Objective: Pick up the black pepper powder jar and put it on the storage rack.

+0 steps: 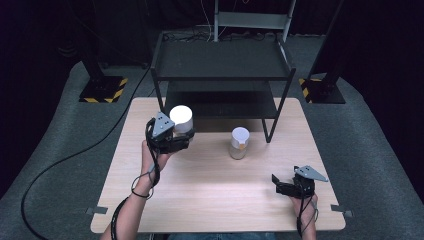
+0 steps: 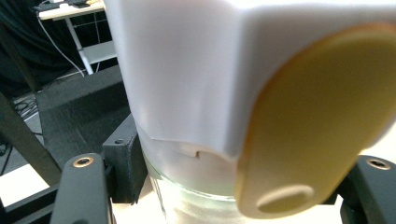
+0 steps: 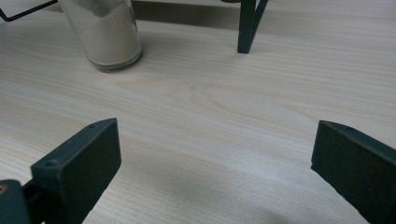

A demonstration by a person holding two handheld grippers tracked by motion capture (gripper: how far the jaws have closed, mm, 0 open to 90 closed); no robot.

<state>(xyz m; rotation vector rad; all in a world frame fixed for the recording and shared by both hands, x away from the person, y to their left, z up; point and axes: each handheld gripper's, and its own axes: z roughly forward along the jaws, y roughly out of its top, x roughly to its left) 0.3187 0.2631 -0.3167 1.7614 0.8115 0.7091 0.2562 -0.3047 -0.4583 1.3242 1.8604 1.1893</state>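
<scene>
A glass jar (image 1: 181, 120) with a white cap is held at the table's left, close to the black rack, with my left gripper (image 1: 183, 139) shut on its glass body. In the left gripper view the jar (image 2: 187, 93) is very close, with a yellow flap (image 2: 317, 116) on its white cap and a black jaw on each side of the glass. A second jar (image 1: 239, 143) of the same kind stands upright near the table's middle. My right gripper (image 1: 276, 183) rests open near the front right corner. In its own view the right gripper (image 3: 215, 158) has nothing between its jaws, and the standing jar (image 3: 107, 32) holds pale powder.
A black two-tier rack (image 1: 220, 60) stands across the back of the wooden table (image 1: 210, 200), with one leg (image 1: 267, 131) set down just right of the standing jar. Black stands and cables lie on the grey floor around the table.
</scene>
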